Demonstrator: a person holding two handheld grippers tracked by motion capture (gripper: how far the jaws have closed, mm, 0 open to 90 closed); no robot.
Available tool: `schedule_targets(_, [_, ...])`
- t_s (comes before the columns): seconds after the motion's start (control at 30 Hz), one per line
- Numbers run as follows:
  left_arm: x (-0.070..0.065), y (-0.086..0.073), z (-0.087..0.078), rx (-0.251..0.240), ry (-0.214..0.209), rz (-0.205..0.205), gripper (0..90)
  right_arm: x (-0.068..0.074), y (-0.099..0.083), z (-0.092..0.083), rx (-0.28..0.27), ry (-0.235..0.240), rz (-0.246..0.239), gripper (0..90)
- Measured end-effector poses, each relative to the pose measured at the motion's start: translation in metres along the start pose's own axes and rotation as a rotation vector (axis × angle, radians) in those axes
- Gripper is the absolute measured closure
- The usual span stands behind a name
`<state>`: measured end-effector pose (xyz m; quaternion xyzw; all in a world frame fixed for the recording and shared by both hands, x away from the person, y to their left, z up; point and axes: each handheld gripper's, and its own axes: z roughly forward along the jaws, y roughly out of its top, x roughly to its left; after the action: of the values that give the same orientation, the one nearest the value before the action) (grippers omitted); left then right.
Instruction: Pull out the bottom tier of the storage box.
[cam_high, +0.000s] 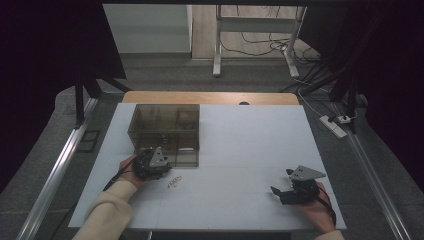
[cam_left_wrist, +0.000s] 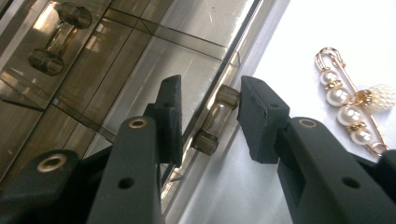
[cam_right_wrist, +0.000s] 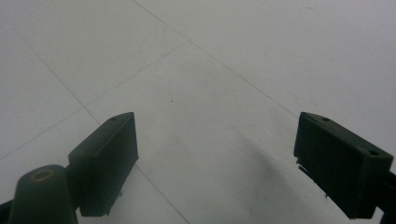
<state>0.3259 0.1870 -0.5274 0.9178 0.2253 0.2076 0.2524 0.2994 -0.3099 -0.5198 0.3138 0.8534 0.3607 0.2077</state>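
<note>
- The table (cam_high: 240, 150) spreads white beneath both grippers.
- The box (cam_high: 165, 127), smoky and see-through with drawers, stands just ahead of the left gripper (cam_high: 150, 159).
- In the left gripper view the left gripper (cam_left_wrist: 205, 119) has its jaws on either side of a drawer handle (cam_left_wrist: 215, 122); one jaw touches the handle's end, the other stands off it, so the jaws are parted, not clamped.
- The right gripper (cam_right_wrist: 215, 163) has its jaws wide apart over bare table, well away from the box; in the high view it (cam_high: 280, 192) rests near the table's front edge.
- The pin (cam_left_wrist: 352, 100), gold with pearls, lies on the table just outside the left gripper's jaw, beside the box.
</note>
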Motion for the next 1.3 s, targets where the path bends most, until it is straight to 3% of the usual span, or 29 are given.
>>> schedule_targets(0.73, [-0.002, -0.002, -0.002, -0.011, -0.008, -0.006, 60.3, 0.0, 0.0, 0.0, 0.001, 0.0, 0.0, 13.6])
schedule_targets(1.07, [0.003, -0.005, -0.009, -0.075, -0.024, -0.103, 49.0, 0.0, 0.0, 0.0, 0.001, 0.0, 0.0, 13.6])
schedule_targets(1.3, [0.007, -0.003, -0.017, -0.14, -0.053, -0.21, 44.4, -0.001, 0.0, 0.0, 0.001, 0.001, -0.001, 13.6])
